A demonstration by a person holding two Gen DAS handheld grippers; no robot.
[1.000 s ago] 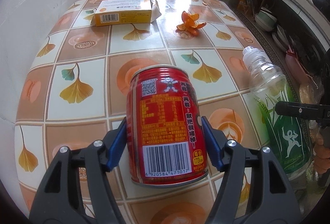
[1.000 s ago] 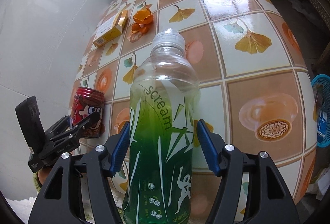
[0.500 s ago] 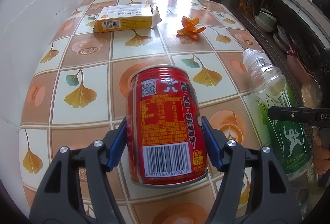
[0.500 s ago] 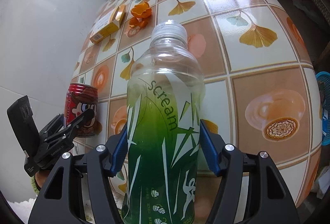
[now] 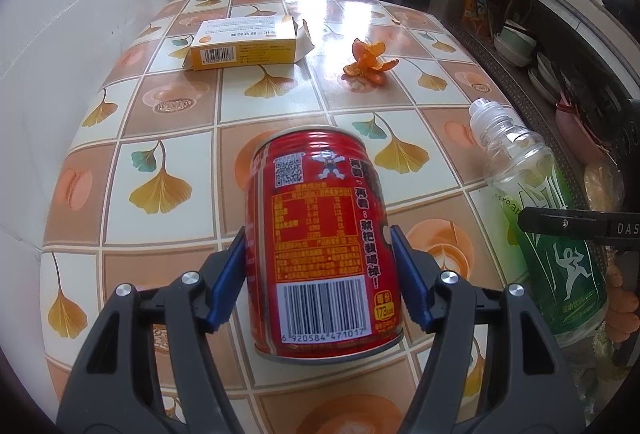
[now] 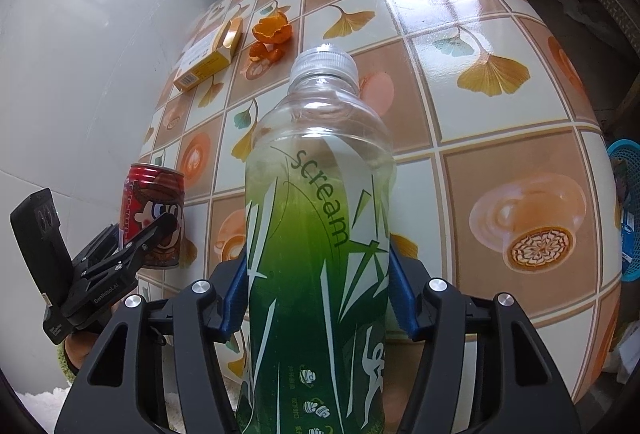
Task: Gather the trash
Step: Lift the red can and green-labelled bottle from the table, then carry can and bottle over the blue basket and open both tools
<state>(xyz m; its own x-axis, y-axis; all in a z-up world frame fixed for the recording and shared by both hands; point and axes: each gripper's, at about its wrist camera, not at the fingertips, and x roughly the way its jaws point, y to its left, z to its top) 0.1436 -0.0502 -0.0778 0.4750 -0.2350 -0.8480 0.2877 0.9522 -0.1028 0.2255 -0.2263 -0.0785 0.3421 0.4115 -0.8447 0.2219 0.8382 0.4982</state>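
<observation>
The glossy tiled table (image 5: 168, 114), patterned with ginkgo leaves and orange-brown squares, filled both wrist views and carried all the rubbish. Largest on it was the clear plastic drink bottle with a green printed sleeve (image 6: 320, 234), upright at the near edge, at about three o'clock from the can in the left view. The right gripper (image 6: 318, 294) had its blue pads against the sleeve on both sides and its jaws were closing on it. Apparently empty, the bottle would likely be light, thin-walled and easily crushed, its film slick, so the mid-body hold below the shoulder looked sensible, with only modest squeeze. Next came the short red metal drink can (image 5: 320, 254), upright at the centre, with the left gripper (image 5: 318, 274) straddling its lower half; the left pad touched, while a sliver of gap seemed to remain at the right pad, so I judged the claw half-wide and not yet clamped. The can should be stiff, light and smooth, best gripped across its middle. At eleven o'clock from the can lay an opened yellow cardboard box (image 5: 244, 46), and at one o'clock the small curled orange peel (image 5: 368, 64), soft and fiddly.
</observation>
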